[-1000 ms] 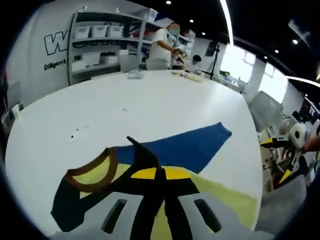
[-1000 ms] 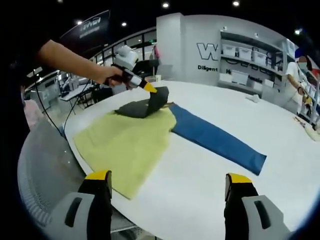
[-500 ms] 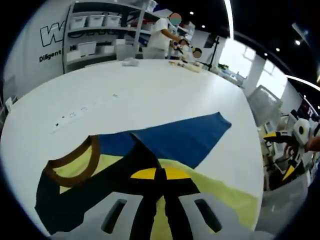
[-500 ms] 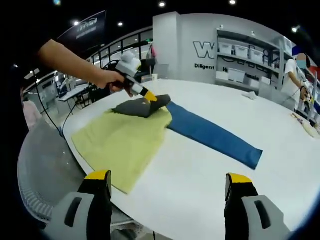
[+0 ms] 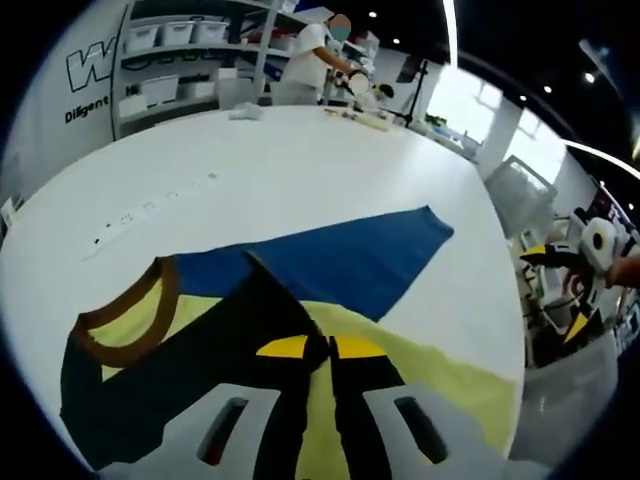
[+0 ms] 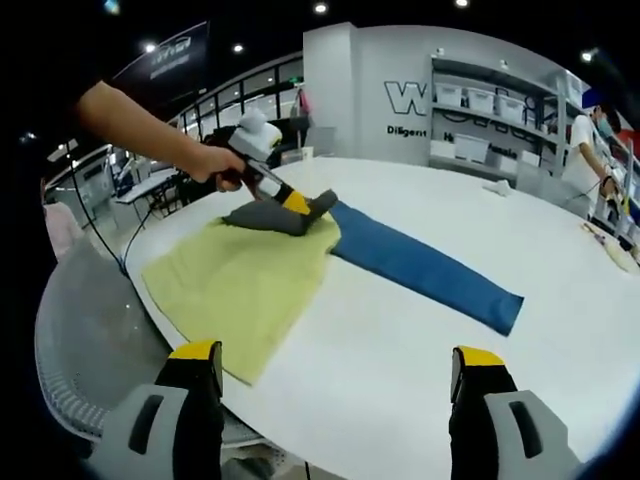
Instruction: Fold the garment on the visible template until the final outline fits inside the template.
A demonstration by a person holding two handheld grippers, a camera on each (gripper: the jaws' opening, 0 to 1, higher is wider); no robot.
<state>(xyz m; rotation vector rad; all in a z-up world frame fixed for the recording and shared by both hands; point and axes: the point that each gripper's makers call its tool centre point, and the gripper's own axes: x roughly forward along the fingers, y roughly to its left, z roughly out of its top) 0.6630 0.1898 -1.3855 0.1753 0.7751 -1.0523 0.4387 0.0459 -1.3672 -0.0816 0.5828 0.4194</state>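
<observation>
With the left gripper (image 5: 320, 347) clamped on the garment's (image 6: 240, 285) dark sleeve (image 5: 200, 370) and the right gripper (image 6: 335, 372) wide open, empty, the one-sided fold may skew toward 3 o'clock on the bench (image 6: 420, 350).

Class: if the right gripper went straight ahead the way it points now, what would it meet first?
Probably the bare white table between its open jaws; the blue sleeve lies farther along. Depth is unclear.

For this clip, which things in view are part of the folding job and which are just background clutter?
Part of the job:
- garment, yellow body with blue sleeve spread out
- its dark sleeve, pinched in the left tongs
- right tongs, open, off the cloth
- white table

Lying about:
- shelves with bins
- person at the far bench
- small items at the far table edge
</observation>
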